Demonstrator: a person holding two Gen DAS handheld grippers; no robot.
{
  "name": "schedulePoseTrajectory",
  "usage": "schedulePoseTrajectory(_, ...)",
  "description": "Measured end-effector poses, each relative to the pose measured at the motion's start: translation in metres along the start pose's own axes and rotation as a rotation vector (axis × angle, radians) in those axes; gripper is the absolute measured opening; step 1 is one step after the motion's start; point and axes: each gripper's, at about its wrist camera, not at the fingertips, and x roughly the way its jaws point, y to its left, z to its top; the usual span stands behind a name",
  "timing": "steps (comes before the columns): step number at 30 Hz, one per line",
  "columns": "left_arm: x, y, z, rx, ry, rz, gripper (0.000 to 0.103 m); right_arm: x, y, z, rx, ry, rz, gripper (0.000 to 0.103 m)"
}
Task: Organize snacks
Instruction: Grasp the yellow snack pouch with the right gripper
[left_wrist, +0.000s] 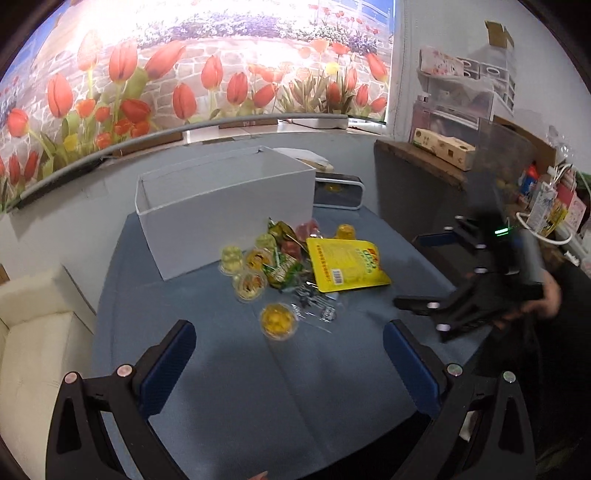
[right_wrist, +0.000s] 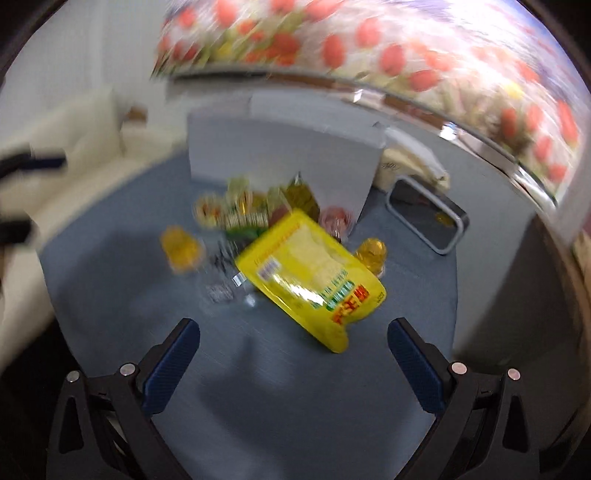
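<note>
Both grippers (left_wrist: 288, 354) (right_wrist: 293, 354) hover spread above snacks (left_wrist: 291, 266).

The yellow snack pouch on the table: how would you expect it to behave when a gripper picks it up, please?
The yellow pouch looks flat and flexible, so it would probably sag when held by one edge. Its glossy film may be slippery.

Likely a home, sofa (left_wrist: 33, 354), tulip mural (left_wrist: 147, 74)
</note>
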Motion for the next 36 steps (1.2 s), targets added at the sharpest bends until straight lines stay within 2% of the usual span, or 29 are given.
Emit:
schedulePoseTrajectory(5, 0.006, -0.001, -0.001, 0.006, 0.020, 0.012, 0.103, 0.034, -0.007, 0.019, -0.171, 0.045, 0.044, 0.103)
schedulePoseTrajectory(11, 0.010, 0.006, -0.003, 0.000, 0.040, 0.023, 0.103, 0.071, -0.017, 0.043, -0.287, 0.127, 0.138, 0.103)
schedulePoseTrajectory(20, 0.021, 0.011, -0.005, -0.007, 0.065, 0.023, 0.103, 0.101, -0.030, 0.053, -0.279, 0.187, 0.249, 0.103)
schedulePoseTrajectory(23, 0.026, 0.010, -0.006, -0.007, 0.076, 0.022, 0.103, 0.108, -0.023, 0.046, -0.303, 0.226, 0.238, 0.103)
schedulePoseTrajectory(25, 0.027, 0.010, -0.006, -0.008, 0.080, 0.022, 0.103, 0.108, -0.023, 0.046, -0.292, 0.210, 0.235, 0.103)
schedulePoseTrajectory(27, 0.029, 0.010, -0.006, -0.009, 0.084, 0.025, 0.103, 0.106, -0.022, 0.044, -0.283, 0.211, 0.230, 0.098)
schedulePoseTrajectory(31, 0.032, 0.012, -0.007, -0.019, 0.090, 0.029, 0.103, 0.097, -0.020, 0.039, -0.273, 0.198, 0.212, 0.082)
schedulePoseTrajectory(33, 0.034, 0.013, -0.007, -0.022, 0.094, 0.031, 0.103, 0.088, -0.019, 0.036, -0.267, 0.179, 0.206, 0.070)
schedulePoseTrajectory(34, 0.035, 0.013, -0.008, -0.023, 0.095, 0.035, 0.103, 0.082, -0.020, 0.038, -0.262, 0.173, 0.198, 0.061)
schedulePoseTrajectory(36, 0.038, 0.014, -0.009, -0.028, 0.099, 0.038, 0.103, 0.075, -0.022, 0.035, -0.242, 0.167, 0.185, 0.055)
